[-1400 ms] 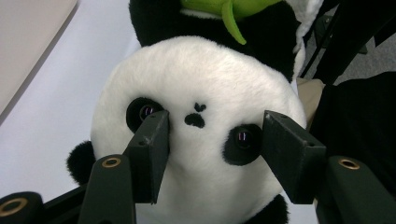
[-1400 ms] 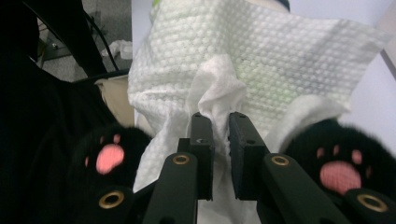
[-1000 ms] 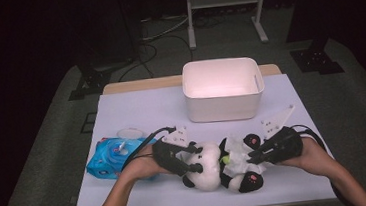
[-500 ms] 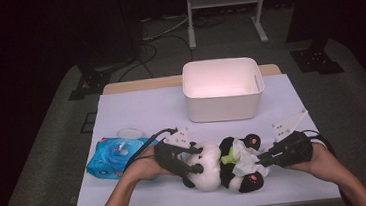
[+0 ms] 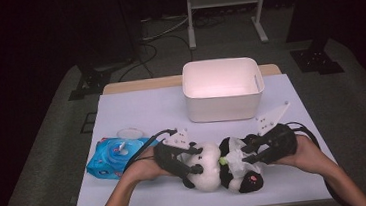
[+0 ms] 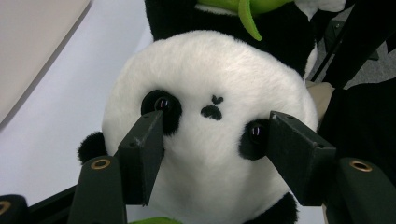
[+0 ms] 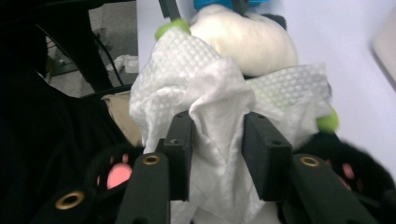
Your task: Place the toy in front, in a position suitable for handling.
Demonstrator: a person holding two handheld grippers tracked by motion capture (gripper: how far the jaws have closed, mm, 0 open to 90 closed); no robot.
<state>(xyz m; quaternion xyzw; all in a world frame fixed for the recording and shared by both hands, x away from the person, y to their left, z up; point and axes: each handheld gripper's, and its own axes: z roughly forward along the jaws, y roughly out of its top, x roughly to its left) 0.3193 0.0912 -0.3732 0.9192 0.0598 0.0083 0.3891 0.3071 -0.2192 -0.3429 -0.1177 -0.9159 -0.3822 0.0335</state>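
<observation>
The soft, light panda plush [image 5: 212, 168] lying near on the tabletop [image 5: 136, 112] is pinched at the head by the left hand-held gripper [image 6: 212, 140], while the limp wet wipe [image 7: 210, 102] sits loosely between the just-opened jaws of the right hand-held gripper [image 7: 215, 140].

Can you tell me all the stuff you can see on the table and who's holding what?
Panda plush: one, black and white, lying at the table's near edge.
Wet wipe: one, white, crumpled on the panda's body.
Wipes pack: one, blue, left of the panda.
Bin: one, white, at the far middle of the table.
Table: one, pale cover.
Left tongs: black, jaws pressed on the panda's head at both eyes.
Right tongs: black, jaws have just been opening, with the wipe between them.
Hands: two, one on each pair of tongs.
</observation>
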